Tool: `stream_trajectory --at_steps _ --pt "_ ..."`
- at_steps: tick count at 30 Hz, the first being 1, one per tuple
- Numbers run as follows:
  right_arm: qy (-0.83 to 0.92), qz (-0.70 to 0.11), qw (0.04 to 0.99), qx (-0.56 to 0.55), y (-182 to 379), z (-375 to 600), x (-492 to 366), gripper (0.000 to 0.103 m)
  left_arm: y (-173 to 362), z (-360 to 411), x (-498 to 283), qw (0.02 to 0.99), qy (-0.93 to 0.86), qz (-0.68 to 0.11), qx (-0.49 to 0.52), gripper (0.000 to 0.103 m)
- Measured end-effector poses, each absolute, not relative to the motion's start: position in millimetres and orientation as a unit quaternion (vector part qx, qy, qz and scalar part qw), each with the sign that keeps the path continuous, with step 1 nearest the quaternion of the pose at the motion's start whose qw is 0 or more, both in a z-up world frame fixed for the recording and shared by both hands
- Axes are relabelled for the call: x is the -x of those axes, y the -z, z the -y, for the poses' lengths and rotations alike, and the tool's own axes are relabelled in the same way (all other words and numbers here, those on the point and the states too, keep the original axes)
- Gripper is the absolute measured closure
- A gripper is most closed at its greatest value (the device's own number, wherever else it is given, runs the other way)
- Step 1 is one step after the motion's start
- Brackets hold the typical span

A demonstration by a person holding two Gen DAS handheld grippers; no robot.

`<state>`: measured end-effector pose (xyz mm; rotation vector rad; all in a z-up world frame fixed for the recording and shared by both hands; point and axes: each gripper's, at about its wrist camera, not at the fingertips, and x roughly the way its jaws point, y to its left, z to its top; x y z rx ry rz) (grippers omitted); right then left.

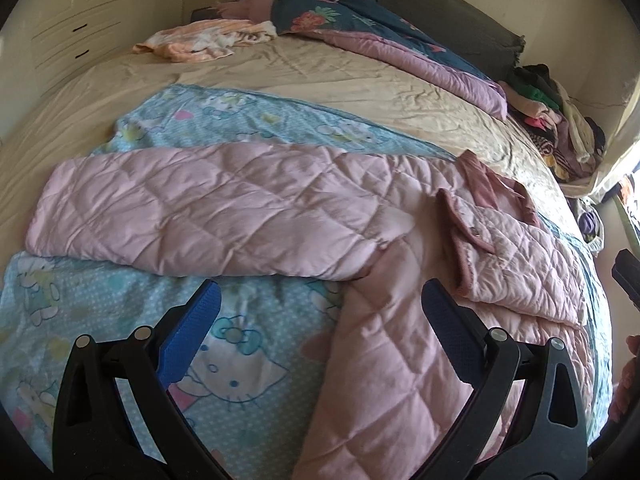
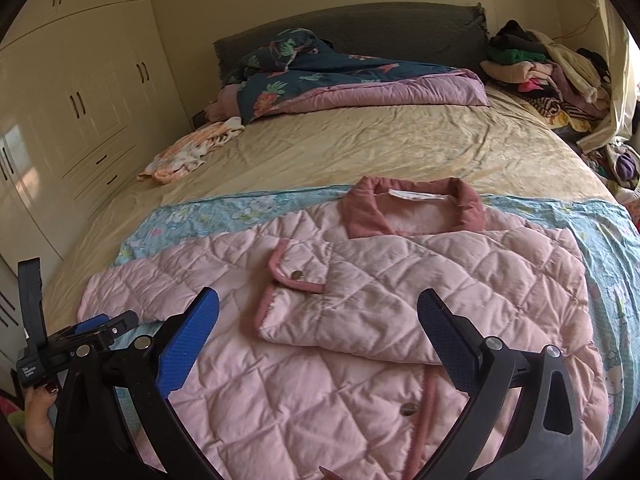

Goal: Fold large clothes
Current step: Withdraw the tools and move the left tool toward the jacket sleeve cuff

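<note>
Pink quilted jacket [image 2: 360, 320] flat, one sleeve folded across.

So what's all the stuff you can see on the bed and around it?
Quilted jacket: one, pink with darker pink collar, spread on the cartoon sheet; one sleeve folded across the chest, the other out sideways.
Cartoon sheet: one, light blue, under the jacket.
Bedspread: one, beige.
Floral duvet: one, dark blue and mauve, by the headboard.
Small cloth: one, peach and white, near the wardrobe side.
Clothes pile: one, mixed colours, far corner.
Wardrobe: one, cream.
Left claw: open, blue pads.
Right claw: open, blue pads.
</note>
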<state>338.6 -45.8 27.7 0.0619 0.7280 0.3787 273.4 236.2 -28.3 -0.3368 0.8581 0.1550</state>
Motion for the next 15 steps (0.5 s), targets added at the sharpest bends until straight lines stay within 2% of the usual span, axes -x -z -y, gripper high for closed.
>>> stream_trajectory --at_steps 15 --pt "-0.225 -0.354 0.908 0.005 -21 -16 -333 0.004 39 -291 -253 0.886 -0.137 -0.403 0.185 0.009"
